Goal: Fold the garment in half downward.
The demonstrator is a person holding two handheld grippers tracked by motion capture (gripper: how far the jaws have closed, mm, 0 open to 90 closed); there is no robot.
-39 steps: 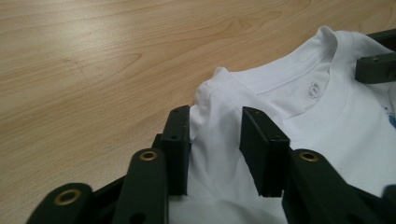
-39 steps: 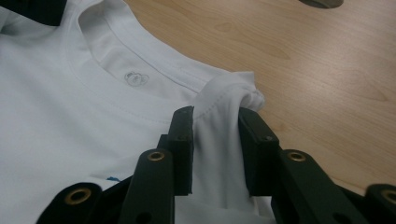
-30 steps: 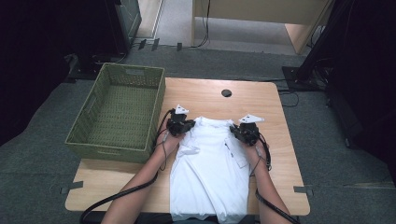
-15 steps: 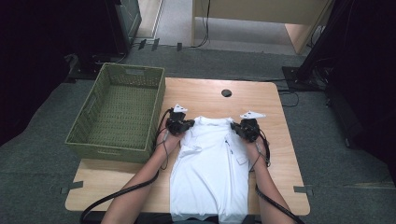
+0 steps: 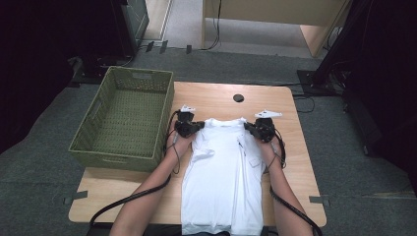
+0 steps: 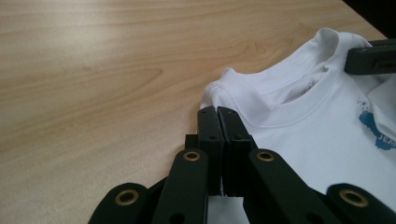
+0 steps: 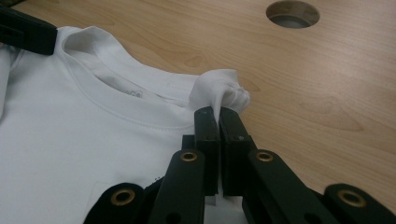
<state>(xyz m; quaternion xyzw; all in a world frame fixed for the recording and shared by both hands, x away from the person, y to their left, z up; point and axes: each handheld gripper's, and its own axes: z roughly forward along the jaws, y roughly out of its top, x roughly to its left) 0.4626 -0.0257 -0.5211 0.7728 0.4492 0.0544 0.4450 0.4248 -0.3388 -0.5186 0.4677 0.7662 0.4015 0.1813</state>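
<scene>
White cotton makes up the single short-sleeved T-shirt (image 5: 223, 177) lying flat along the middle of the light wooden table (image 5: 295, 162), collar toward the far edge and hem over the near edge. One green woven rectangular basket (image 5: 123, 118) stands at the table's left edge, overhanging it. One round cable hole (image 5: 238, 98) sits near the far edge.

Two forearms come in from the near edge, one on each side of the shirt. The left gripper (image 6: 217, 116) rests at the shirt's left shoulder, level with the collar, its jaws closed tight on the fabric edge there. The right gripper (image 7: 218, 116) sits at the right shoulder, its jaws having just been closing and now pinched on a bunched fold of white cloth that stands up between the tips.
</scene>
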